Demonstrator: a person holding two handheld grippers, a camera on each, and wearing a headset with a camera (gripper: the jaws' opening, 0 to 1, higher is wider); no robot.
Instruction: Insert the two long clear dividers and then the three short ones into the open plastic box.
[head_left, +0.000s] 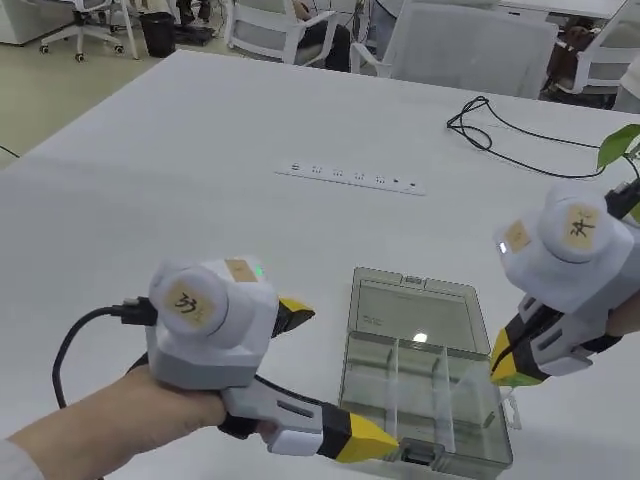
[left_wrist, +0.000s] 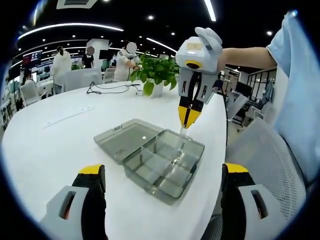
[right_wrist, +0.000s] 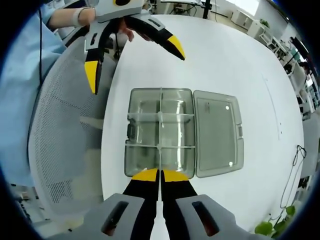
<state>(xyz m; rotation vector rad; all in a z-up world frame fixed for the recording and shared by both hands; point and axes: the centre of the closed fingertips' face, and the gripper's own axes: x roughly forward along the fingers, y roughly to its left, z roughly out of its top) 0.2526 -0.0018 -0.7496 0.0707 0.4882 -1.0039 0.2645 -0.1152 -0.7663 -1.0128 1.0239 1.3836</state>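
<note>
The open clear plastic box lies near the table's front edge with its lid folded flat behind it. Several clear dividers stand inside, crossing each other. My right gripper hangs at the box's right end, shut on a thin clear divider that points down into the end compartment. In its own view the right gripper has its jaws pressed together at the box rim. My left gripper is held at the box's left side, apart from it, jaws wide open and holding nothing.
A white power strip lies mid-table and a black cable loops at the far right. A potted plant stands beyond the box. A mesh chair sits just off the front edge. People are at desks behind.
</note>
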